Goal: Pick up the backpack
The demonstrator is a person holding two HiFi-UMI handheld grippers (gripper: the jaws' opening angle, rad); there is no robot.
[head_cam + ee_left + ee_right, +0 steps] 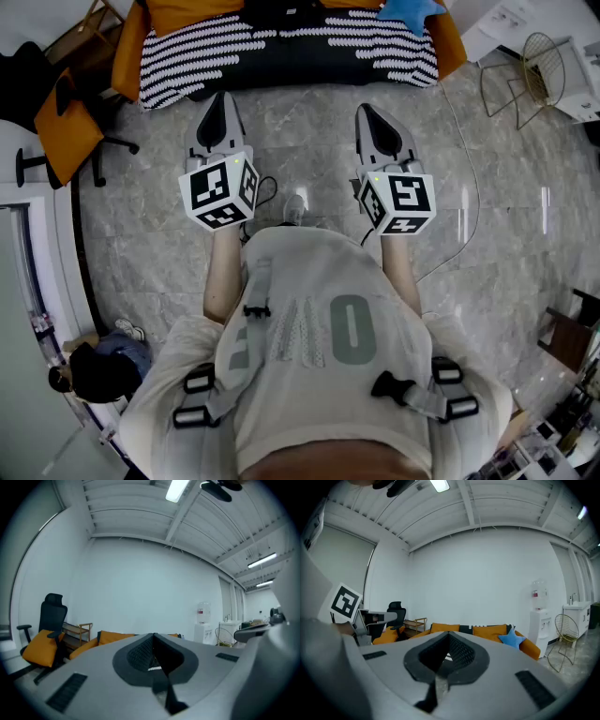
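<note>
Holding ready, facing the sofa [131, 52]
Jaws of left gripper [222, 98] and right gripper [365, 111] pressed together, empty, since no backpack shows.

Floor [141, 244] is grey marble-look tile, glossy, with light glare streaks on the right side. Standing directly on it: orange sofa [128, 56] along the top edge, black office chair [28, 89] on a star base at left, small wooden shelf [89, 23] in the top-left corner, gold wire-frame chair [539, 75] at top right. A thin pale cable [477, 202] snakes across the tiles right of centre. Water dispenser [539, 620] stands by the wall, just right of the sofa.
</note>
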